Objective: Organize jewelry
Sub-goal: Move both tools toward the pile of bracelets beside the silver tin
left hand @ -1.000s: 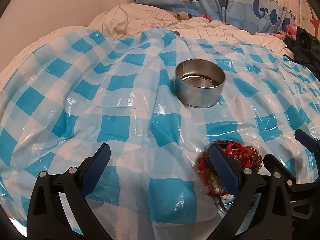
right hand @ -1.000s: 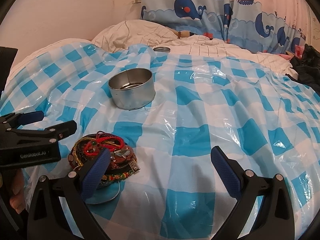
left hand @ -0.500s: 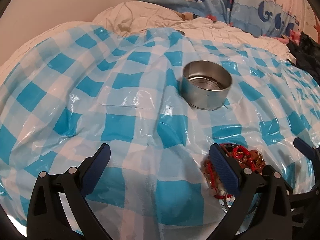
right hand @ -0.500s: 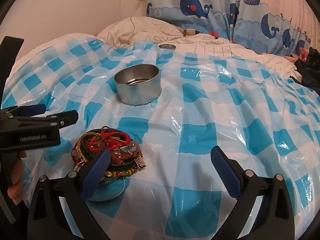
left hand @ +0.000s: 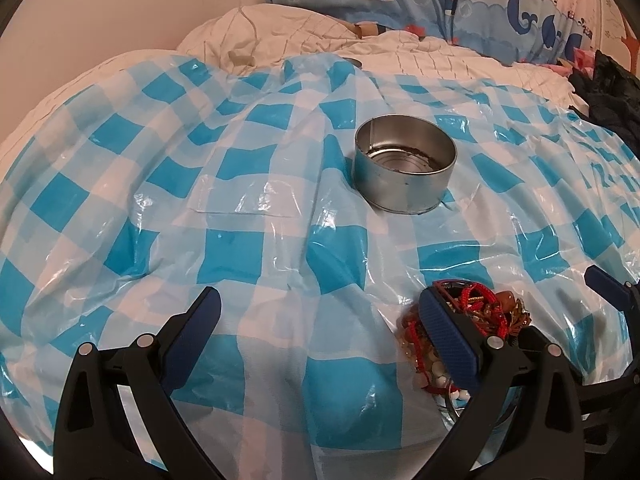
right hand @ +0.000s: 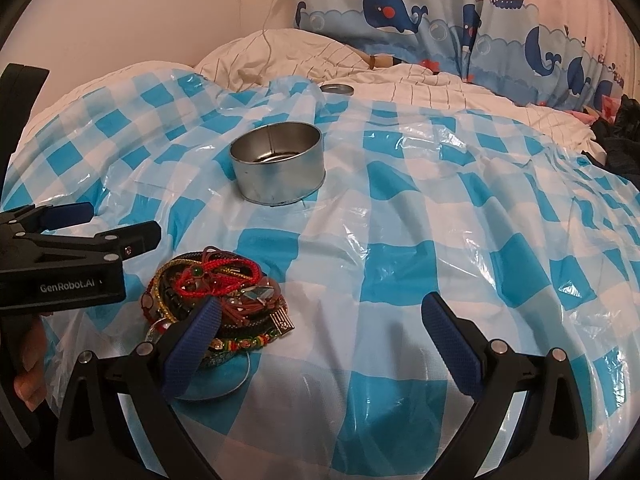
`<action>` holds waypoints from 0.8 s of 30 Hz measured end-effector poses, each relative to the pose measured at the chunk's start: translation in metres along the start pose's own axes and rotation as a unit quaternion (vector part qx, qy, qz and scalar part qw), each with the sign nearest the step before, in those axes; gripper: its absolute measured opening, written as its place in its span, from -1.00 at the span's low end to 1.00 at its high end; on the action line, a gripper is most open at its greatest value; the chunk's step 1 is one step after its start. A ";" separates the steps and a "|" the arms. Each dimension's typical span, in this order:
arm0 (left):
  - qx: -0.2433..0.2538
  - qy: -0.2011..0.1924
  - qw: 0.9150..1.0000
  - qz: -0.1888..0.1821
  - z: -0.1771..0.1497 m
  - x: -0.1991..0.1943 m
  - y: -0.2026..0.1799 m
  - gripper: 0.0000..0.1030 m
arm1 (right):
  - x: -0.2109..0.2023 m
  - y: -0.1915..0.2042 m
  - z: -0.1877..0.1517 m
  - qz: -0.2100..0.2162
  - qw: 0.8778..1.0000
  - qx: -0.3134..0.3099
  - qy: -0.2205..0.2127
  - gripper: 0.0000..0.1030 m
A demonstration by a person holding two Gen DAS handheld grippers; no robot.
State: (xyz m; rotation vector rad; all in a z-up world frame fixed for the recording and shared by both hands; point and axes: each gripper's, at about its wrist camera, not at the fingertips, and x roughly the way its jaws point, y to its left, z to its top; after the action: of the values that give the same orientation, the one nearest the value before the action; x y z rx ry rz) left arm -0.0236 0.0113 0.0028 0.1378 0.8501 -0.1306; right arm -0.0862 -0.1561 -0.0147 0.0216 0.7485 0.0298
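The jewelry pile (right hand: 218,304) lies heaped on the checkered sheet (right hand: 400,240) covering the bed, with the tin (right hand: 277,168) standing empty farther back (likely its destination). Both the left gripper (left hand: 320,328) and right gripper (right hand: 320,328) hang beside the pile, jaws wide, holding nothing.

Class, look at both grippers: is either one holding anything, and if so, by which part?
Nothing is held. The left gripper and right gripper are both open and empty above the checked sheet. The jewelry pile lies untouched, short of the tin.
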 end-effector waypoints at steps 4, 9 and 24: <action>0.001 0.001 1.000 0.001 -0.001 0.001 -0.001 0.85 | 0.001 0.002 -0.001 0.002 1.000 -0.002 0.002 0.87; 0.002 0.001 1.000 0.001 -0.001 0.001 -0.001 0.85 | 0.001 0.005 -0.001 0.008 1.000 -0.011 0.003 0.87; -0.088 -0.001 0.996 0.007 0.012 -0.002 0.054 0.85 | -0.012 0.026 0.009 0.082 0.995 -0.054 -0.032 0.86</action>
State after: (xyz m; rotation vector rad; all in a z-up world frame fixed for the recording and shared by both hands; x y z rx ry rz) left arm -0.0072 0.0625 0.0158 -0.0222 0.8550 -0.0416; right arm -0.0891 -0.1307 0.0006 -0.0185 0.6788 0.2259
